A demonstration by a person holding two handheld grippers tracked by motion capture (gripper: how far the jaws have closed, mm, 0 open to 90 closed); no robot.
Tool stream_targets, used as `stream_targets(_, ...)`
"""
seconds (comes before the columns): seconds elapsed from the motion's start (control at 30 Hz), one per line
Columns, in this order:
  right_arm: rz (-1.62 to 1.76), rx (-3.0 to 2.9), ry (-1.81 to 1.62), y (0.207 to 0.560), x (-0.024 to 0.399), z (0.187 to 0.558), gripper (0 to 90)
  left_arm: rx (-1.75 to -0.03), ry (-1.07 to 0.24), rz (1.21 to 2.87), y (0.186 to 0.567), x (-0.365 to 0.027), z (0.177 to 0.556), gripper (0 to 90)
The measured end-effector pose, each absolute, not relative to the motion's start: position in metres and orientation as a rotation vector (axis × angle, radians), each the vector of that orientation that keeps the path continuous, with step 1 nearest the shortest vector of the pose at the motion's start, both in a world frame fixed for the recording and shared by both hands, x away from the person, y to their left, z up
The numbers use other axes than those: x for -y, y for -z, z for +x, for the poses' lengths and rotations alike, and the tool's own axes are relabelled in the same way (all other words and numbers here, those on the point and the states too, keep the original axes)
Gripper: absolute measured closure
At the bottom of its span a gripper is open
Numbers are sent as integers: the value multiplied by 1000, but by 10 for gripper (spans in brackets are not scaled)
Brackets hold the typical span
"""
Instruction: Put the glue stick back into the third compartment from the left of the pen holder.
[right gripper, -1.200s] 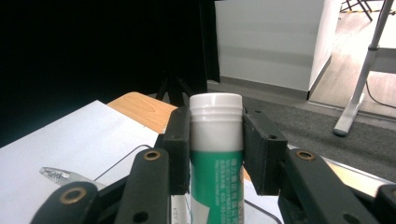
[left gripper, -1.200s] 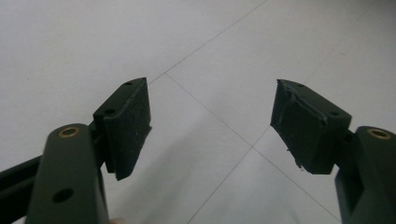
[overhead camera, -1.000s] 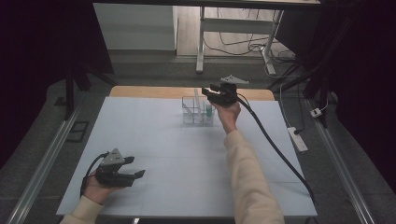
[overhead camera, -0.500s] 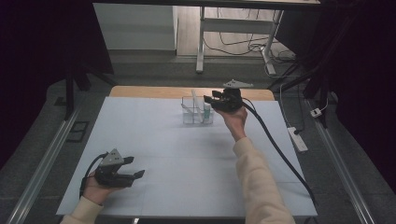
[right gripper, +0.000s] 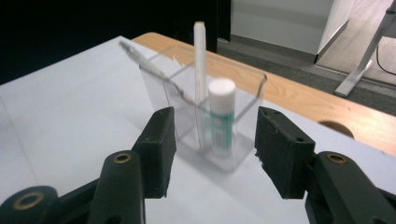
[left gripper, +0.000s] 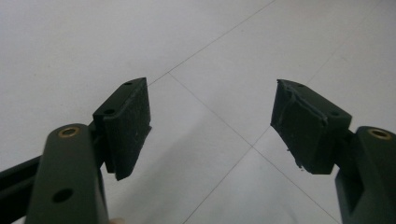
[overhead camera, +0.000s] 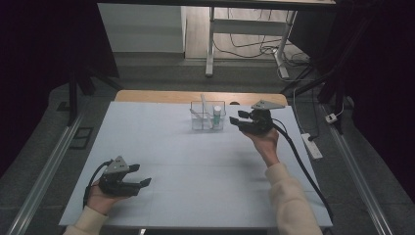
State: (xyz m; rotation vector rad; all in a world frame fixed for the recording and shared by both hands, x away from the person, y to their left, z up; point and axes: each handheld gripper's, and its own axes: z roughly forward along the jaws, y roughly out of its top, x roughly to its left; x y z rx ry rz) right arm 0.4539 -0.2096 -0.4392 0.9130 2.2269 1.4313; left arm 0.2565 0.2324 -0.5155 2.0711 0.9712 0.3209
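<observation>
Standing just beside the clear organizer with right gripper jaws apart and empty, probably aiming at the glue stick, nothing taken yet, left gripper resting wide open.

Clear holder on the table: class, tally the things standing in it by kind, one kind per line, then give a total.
Glue stick, white cap, green label: 1
White pen, upright: 1
Thin slanted stick, leaning on the clear holder: 1
Total: 3

Left tongs rest low with jaws apart; right tongs held level, jaws apart.
</observation>
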Motion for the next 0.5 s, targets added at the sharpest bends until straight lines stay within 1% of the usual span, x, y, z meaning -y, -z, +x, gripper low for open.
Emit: stream_targets(0.5, 904, -2296, -1380, 456, 254, 395, 449, -966, -320, 2074, 516, -232, 257, 287)
